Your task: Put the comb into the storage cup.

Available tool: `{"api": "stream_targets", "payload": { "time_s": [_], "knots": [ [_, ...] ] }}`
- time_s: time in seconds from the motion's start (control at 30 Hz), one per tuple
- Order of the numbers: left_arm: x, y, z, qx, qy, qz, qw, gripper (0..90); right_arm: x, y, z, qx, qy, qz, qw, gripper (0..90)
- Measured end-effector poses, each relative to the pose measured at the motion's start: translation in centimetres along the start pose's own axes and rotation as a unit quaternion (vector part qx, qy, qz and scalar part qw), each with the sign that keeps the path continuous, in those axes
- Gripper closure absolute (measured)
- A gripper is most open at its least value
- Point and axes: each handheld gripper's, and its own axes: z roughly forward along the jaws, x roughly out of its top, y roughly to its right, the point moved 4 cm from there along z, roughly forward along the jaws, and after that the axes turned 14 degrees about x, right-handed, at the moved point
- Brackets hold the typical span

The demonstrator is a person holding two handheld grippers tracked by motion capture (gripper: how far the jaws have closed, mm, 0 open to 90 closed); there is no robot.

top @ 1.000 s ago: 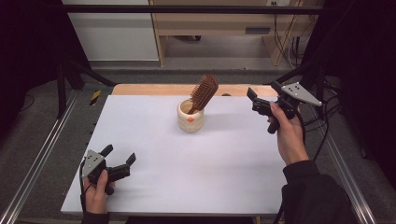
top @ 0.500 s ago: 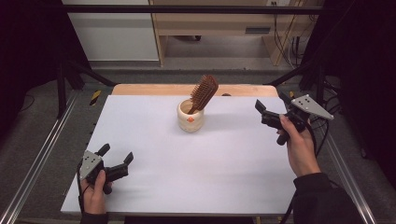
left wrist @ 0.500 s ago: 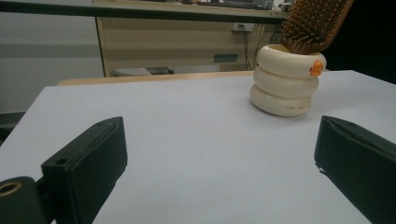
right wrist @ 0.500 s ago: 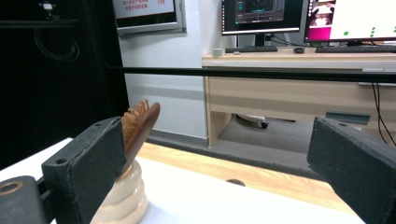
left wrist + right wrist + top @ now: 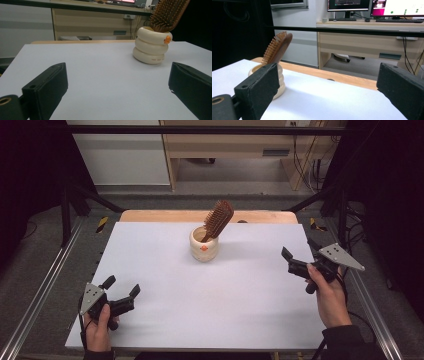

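The right gripper (image 5: 300,261) has drawn back and down from the cup (image 5: 204,244) to the table's (image 5: 240,305) right edge, jaws apart like the left gripper's (image 5: 121,293), so the person best eases clear of the hairbrush (image 5: 218,219) leaning inside.

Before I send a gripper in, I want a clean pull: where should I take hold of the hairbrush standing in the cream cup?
Grip the hairbrush low on its head, above the cup rim, closing on the flat back and bristle face. Its handle sits hidden inside the cup and the head leans right, so probably come from above on the right with the right gripper, open and nearest, then lift along the lean.
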Motion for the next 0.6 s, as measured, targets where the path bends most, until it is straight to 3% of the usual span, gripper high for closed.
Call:
{"api": "stream_targets", "payload": {
  "time_s": [0.13, 0.33, 0.6],
  "knots": [
    [-0.1, -0.1, 0.0, 0.001, -0.002, 0.000, 1.0000, 2.5, -1.2, 0.0, -1.0, -0.002, -0.005, -0.004, 1.0000, 4.5],
    [-0.1, -0.3, -0.5, 0.003, 0.008, -0.001, 1.0000, 2.5, -2.7, -0.4, -2.3, 0.001, 0.002, 0.016, 0.9999, 4.5],
    [-0.3, -1.0, -1.2, 0.005, 0.008, -0.009, 0.9999, 2.5, -4.6, -1.0, -3.3, 0.001, -0.010, 0.009, 0.9999, 4.4]
  ]
}}
